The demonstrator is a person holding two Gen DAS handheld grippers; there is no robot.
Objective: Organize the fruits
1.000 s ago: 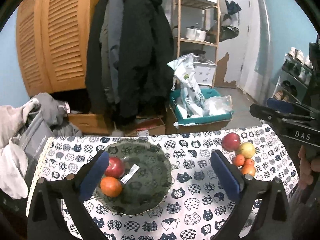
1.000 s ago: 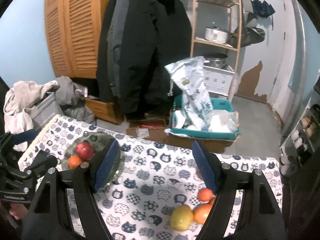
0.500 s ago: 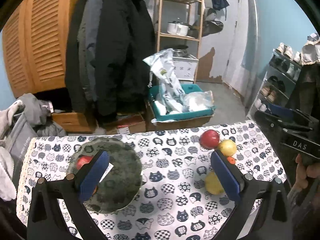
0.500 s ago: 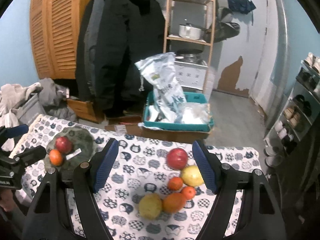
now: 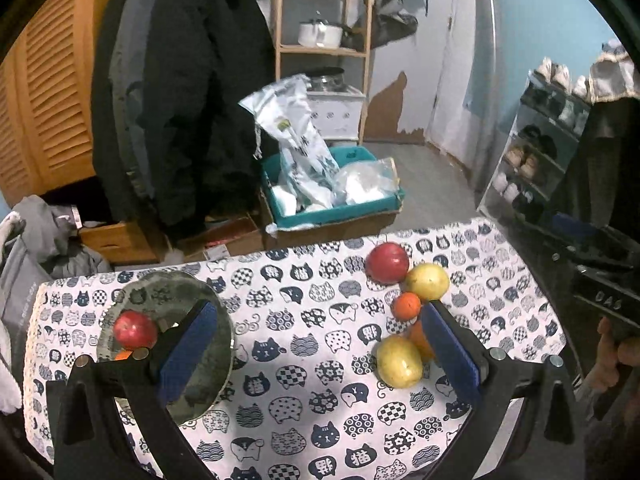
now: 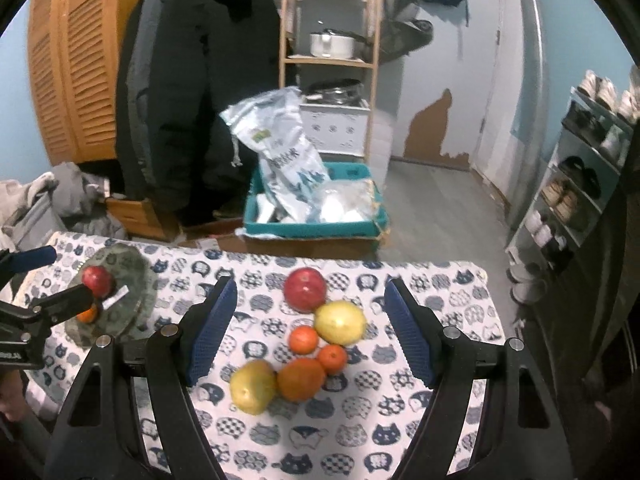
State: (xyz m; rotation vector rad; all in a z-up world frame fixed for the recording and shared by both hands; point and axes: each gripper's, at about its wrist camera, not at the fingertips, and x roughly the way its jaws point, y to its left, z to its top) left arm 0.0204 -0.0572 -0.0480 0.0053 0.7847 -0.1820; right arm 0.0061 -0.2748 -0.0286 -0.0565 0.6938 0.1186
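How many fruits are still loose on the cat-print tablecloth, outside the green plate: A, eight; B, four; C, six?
C: the right wrist view shows a red apple, two yellow fruits and three oranges clustered on the cloth.

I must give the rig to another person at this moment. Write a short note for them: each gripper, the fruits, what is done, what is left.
Left gripper: open, holds nothing, above the table between plate and fruit pile.
Right gripper: open, holds nothing, above the fruit pile.
Plate, left side of the table: one red apple and one orange already in it, with a small white label.
Loose on the cat-print tablecloth, right side: red apple, two yellow fruits, large orange, two small oranges.
Done: two fruits on the plate.
Left: six fruits, probably for the plate too.
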